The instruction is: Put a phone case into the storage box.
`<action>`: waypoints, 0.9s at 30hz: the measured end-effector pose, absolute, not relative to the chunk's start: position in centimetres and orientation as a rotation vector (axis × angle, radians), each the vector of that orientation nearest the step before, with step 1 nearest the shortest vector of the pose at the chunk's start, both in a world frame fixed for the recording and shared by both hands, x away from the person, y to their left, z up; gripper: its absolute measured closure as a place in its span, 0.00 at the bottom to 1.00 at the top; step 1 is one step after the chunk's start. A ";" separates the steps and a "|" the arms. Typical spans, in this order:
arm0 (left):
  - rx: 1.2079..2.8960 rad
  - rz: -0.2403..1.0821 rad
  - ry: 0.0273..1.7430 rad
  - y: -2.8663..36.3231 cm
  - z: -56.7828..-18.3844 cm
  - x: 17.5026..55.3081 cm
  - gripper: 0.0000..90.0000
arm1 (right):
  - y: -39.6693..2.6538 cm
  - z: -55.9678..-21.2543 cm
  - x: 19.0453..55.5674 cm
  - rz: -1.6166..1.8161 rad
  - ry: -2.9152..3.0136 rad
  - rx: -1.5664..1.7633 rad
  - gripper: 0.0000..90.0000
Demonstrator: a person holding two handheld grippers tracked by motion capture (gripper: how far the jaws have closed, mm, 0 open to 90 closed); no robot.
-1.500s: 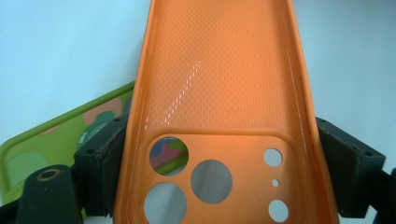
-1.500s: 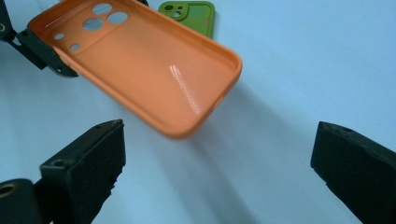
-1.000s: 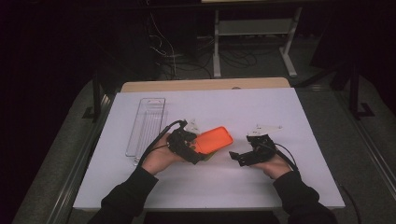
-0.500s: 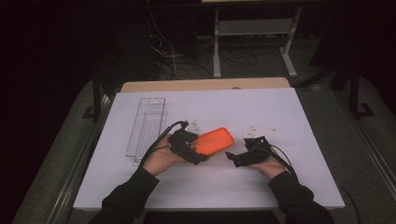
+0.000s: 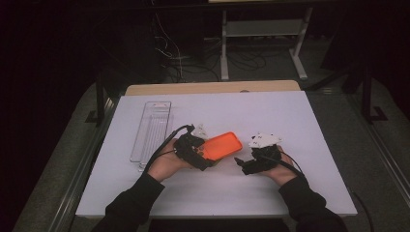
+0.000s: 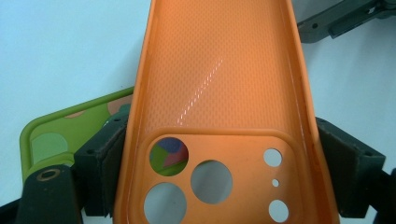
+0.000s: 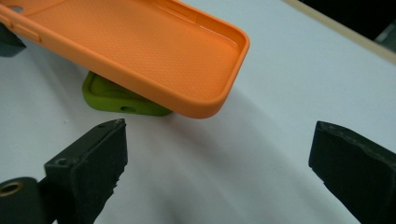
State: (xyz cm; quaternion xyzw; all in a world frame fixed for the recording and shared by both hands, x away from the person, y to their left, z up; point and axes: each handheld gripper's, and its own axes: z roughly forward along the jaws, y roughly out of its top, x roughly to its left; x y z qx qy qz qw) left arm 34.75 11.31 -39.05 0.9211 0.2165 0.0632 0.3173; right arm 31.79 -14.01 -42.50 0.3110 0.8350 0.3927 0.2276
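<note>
An orange phone case hangs tilted just above the white table, inner side up, with my left gripper shut on its camera-hole end. In the left gripper view the black pads press both long edges of the orange case. A green phone case lies on the table beneath it. My right gripper stands open just right of the case's free end. In the right gripper view its jaws are wide apart and hold nothing, short of the orange case and the green case.
A clear plastic tray lies lengthwise at the left of the white table top. A wooden strip runs along the far edge. Cables trail from both grippers back toward the person's sleeves.
The right hand has edged a little to the left, closer to the free end of the orange case. The left hand and the case have kept still.
</note>
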 end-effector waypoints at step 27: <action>2.443 0.178 0.549 11.4 -39.0 34.9 0.17 | -12.5 -42.3 30.4 0.854 2.217 0.528 0.03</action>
